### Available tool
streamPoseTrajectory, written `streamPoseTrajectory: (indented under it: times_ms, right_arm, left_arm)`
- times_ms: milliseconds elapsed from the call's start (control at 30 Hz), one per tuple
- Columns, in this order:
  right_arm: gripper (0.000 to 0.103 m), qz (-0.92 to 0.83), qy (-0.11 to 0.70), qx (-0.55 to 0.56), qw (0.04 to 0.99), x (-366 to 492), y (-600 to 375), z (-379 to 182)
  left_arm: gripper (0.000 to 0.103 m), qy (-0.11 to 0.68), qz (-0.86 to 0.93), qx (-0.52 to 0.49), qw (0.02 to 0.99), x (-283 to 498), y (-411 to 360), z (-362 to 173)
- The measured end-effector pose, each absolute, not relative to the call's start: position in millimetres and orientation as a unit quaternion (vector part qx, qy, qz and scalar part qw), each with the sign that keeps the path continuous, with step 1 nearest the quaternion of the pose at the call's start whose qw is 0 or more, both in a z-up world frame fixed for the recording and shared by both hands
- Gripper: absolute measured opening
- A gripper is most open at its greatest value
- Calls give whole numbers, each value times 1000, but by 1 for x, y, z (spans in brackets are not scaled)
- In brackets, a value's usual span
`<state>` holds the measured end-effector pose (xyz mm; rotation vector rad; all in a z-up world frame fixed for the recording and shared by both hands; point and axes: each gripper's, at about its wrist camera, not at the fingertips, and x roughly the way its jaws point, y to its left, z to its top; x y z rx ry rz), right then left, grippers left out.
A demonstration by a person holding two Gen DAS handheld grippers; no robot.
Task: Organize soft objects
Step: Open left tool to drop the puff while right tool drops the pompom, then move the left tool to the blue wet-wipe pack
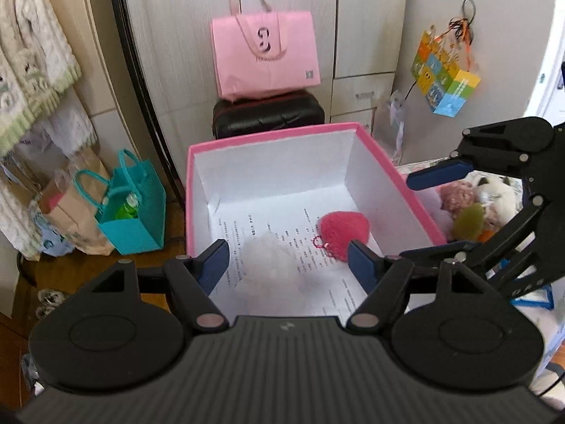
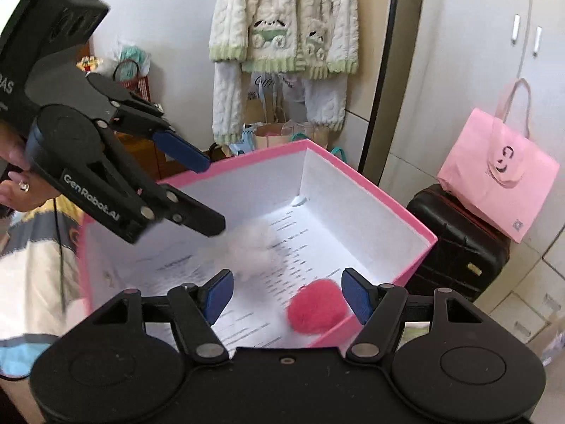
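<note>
- The pink box (image 1: 388, 173) stands open, white inside, with a printed sheet of paper (image 1: 317, 268) lining its floor.
- A white fluffy tuft (image 1: 268, 258) lies on that sheet near the middle of the box floor; it looks blurred in both views.
- A pink fuzzy ball (image 1: 344, 229) rests on the sheet too, close to the box's right wall, with a loose loop of pink yarn beside it.
- The left gripper (image 1: 287, 265) hangs above the near edge of the box with its blue pads spread apart and nothing clasped between them; the white tuft sits below the gap, untouched.
- The right gripper (image 2: 286, 295) is likewise released, its pads wide and bare, over the box corner where the pink ball lies.
- Outside the box on the right, a small heap of plush toys (image 1: 473, 205) waits on a patterned cloth.
- Behind the box a black case (image 1: 268, 116) carries a pink bag (image 1: 265, 60); a teal bag (image 1: 134, 212) stands on the floor to the left.
- A hand (image 2: 14, 176) with a ring grips the left tool's handle.
</note>
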<state>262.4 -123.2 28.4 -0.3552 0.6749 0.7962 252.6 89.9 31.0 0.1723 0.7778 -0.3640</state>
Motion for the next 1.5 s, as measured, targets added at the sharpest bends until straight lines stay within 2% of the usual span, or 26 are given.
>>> streamPoseTrajectory:
  times_ms: [267, 833, 1300, 1400, 1500]
  right_arm:
    - [72, 365, 316, -153, 862, 218, -124, 56]
    - [74, 350, 304, -145, 874, 132, -146, 91]
    - [80, 293, 332, -112, 890, 69, -200, 73]
    - [87, 278, 326, -105, 897, 53, -216, 68]
    - [87, 264, 327, -92, 903, 39, -230, 58]
  left_arm:
    - [73, 353, -191, 96, 911, 195, 93, 59]
    - [85, 303, -230, 137, 915, 83, 73, 94]
    - [89, 329, -284, 155, 887, 45, 39, 67]
    - [91, 330, -298, 159, 881, 43, 27, 56]
    - [91, 334, -312, 155, 876, 45, 13, 42]
